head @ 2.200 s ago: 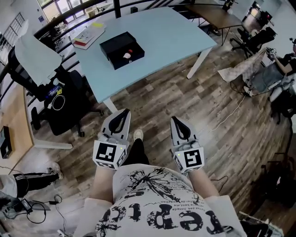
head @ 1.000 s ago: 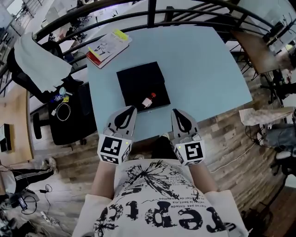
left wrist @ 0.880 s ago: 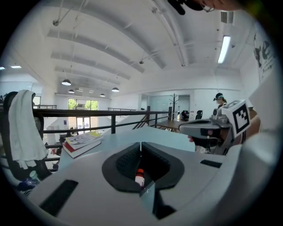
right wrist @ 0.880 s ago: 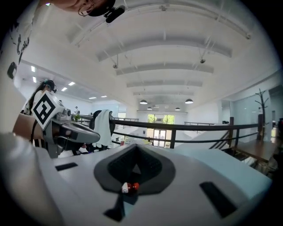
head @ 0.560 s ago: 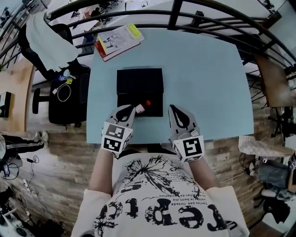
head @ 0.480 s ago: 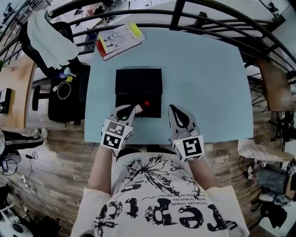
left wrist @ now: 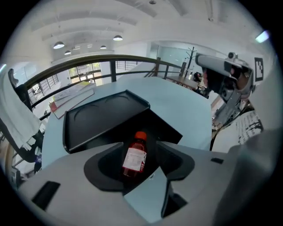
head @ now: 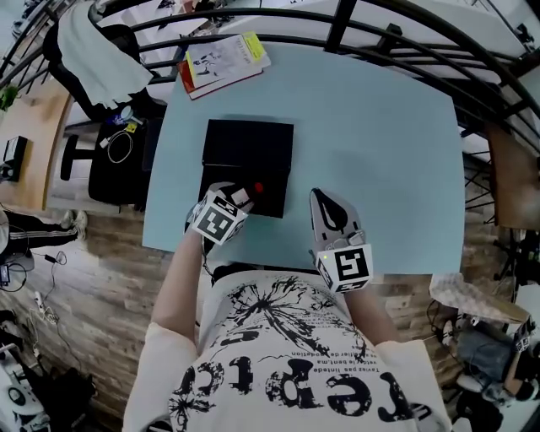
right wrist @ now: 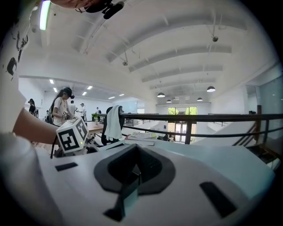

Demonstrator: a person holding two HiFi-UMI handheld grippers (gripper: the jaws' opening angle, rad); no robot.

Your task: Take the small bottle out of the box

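An open black box [head: 246,152] lies on the light blue table [head: 371,126]. In its near part lies a small bottle [head: 256,191] with a red cap and a white label. My left gripper [head: 228,198] reaches over the box's near edge right beside the bottle. In the left gripper view the bottle [left wrist: 133,155] shows in the gap of the left gripper [left wrist: 143,174]; the jaws are opening and the pads do not press on it. My right gripper [head: 331,218] hovers over the table's near edge, right of the box, shut and empty.
A booklet with a yellow tab [head: 224,63] lies at the table's far left corner. A chair draped with white cloth [head: 97,51] stands left of the table, and a dark railing [head: 337,21] runs behind it. People [right wrist: 59,108] stand far off.
The view has closed in on the table. My left gripper has moved forward over the box's near edge to the bottle and its jaws have parted. The right gripper has hardly moved.
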